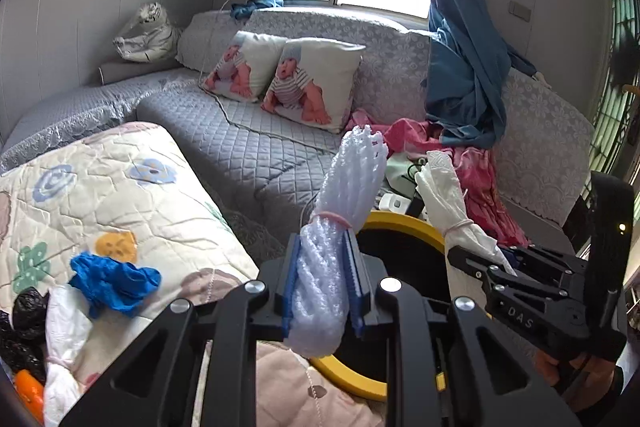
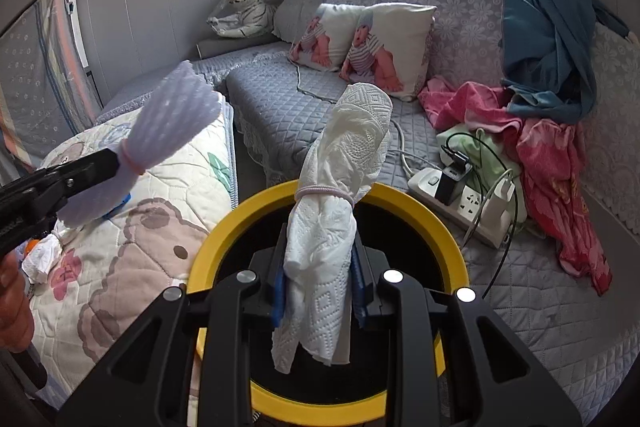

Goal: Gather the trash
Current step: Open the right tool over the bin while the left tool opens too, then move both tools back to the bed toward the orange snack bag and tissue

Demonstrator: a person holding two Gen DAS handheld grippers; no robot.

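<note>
My left gripper (image 1: 323, 279) is shut on a white foam net bundle (image 1: 340, 227) tied with a pink band; the bundle also shows in the right wrist view (image 2: 168, 131). My right gripper (image 2: 318, 279) is shut on a white paper towel bundle (image 2: 336, 195) tied with a band, also in the left wrist view (image 1: 444, 195). Both bundles hang above a yellow-rimmed bin (image 2: 400, 199) with a black inside, whose rim also shows in the left wrist view (image 1: 404, 223). A blue crumpled piece (image 1: 114, 281), black bags (image 1: 24, 311) and white wads (image 1: 66, 323) lie on the quilt (image 1: 120, 187).
A grey quilted sofa (image 2: 280, 99) runs behind the bin with two baby-print pillows (image 2: 384, 47). Pink clothes (image 2: 552, 155), a power strip with cables (image 2: 460, 195) and blue curtains (image 2: 552, 47) lie at the right. A toy tiger (image 2: 244, 11) sits at the back.
</note>
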